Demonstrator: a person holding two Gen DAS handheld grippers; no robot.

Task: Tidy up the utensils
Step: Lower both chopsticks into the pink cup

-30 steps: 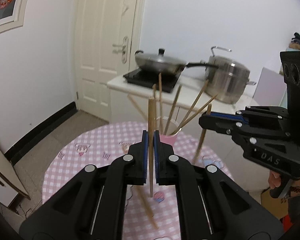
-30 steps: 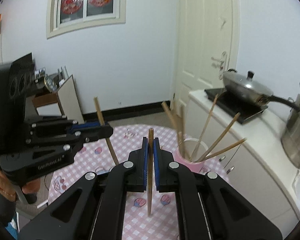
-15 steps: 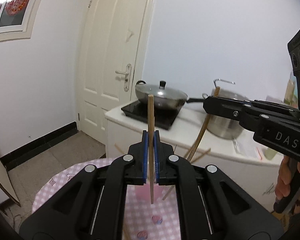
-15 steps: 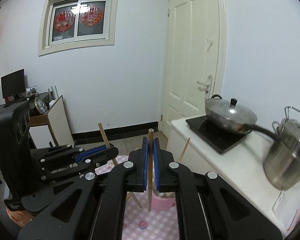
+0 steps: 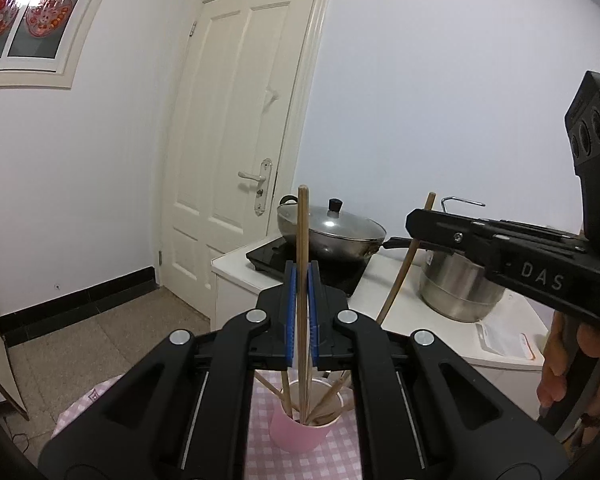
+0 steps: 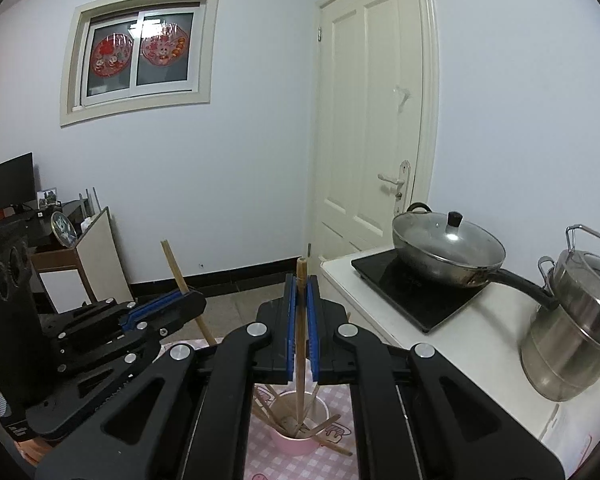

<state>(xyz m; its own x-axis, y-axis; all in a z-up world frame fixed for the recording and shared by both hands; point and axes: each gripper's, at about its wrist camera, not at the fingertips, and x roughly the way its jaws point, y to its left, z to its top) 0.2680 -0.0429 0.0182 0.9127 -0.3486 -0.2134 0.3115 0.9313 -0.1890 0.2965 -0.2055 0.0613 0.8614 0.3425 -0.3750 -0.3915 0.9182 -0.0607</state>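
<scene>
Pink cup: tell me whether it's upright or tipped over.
Upright. The pink cup stands on the checked cloth with its mouth facing up, and chopsticks lean out of it.

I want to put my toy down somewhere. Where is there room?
Bare white counter lies between the black cooktop and the steel pot. The checked table around the pink cup is crowded with chopsticks.

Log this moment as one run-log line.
left hand-held gripper: shut on chopstick | right hand-held gripper: shut on second chopstick | pink cup: below, holds more chopsticks | step: neither chopstick dropped in yet
</scene>
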